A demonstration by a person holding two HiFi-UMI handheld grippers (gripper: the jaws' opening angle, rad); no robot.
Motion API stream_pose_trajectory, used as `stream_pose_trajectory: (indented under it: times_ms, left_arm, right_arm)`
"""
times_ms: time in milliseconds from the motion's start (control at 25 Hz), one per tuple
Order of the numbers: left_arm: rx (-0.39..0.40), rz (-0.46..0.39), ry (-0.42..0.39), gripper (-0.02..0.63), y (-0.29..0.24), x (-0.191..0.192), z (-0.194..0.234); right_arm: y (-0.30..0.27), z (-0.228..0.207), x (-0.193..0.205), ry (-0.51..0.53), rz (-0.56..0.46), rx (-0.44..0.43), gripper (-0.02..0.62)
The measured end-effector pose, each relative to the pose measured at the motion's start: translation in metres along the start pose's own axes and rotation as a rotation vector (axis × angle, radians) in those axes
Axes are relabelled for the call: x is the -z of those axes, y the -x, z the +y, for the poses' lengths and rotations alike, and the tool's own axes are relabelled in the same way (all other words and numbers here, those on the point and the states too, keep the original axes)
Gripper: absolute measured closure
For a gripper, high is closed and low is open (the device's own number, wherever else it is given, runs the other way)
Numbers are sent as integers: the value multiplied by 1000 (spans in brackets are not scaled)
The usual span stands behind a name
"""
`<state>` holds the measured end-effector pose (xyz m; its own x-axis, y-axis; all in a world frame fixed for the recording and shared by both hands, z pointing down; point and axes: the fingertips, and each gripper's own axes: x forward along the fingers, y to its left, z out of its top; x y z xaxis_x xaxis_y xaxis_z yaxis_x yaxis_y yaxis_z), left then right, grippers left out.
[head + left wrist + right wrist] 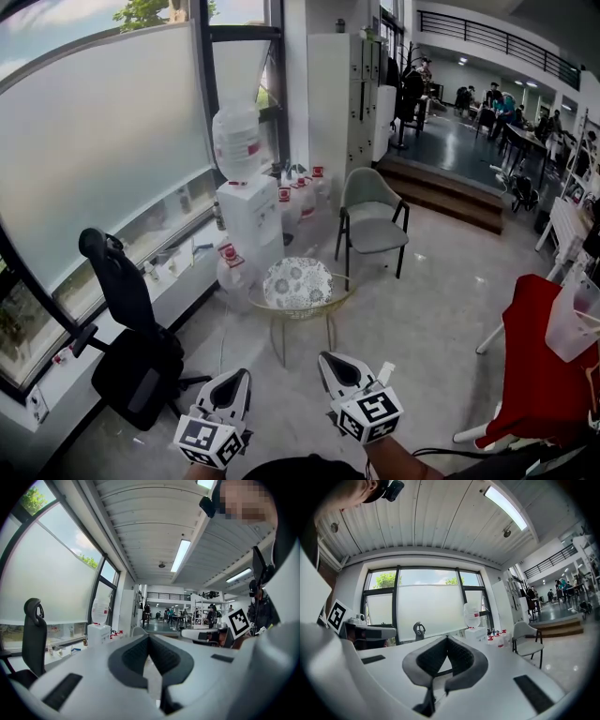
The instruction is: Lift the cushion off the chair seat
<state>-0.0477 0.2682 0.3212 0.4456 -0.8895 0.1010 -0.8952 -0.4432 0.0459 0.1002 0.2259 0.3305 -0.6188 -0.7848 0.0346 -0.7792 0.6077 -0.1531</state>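
Cushion (297, 281), round and white with a lacy pattern, lies on the small gold wire seat (337, 298) in the middle of the floor. The left gripper (234, 380) and right gripper (330, 362) are near, well apart from it. Both claws are closed tight with nothing in them. A grey chair (372, 220) stands farther back.

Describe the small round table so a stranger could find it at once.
Start at the big frosted window on the left, then the white water dispenser beside it. Right in front stands the round table, the only thing there with thin golden legs and a white lace-patterned top.
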Motion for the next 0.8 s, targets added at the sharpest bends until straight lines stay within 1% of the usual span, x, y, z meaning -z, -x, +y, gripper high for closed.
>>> stream_pose_trajectory:
  times_ms: [80,320,480,640,800]
  left_arm:
    - [-4,2,-1,598,-10,-1,-1]
    - [-19,9,-9,598,-30,-2,5]
    - [-34,24,0,598,-41,1,14]
    - [-19,37,15,598,-61,6,27]
    - [12,26,24,598,-87,5,49]
  right_arm:
    - [-4,-8,2,4,13,-10,588]
    - [-19,-27,-1,78,21,-25,588]
    - [-32,-35,6,65,40,-37,588]
    - [-51,-48,8,55,50,-18,588]
    - [-79,-59,7,68,60,9,588]
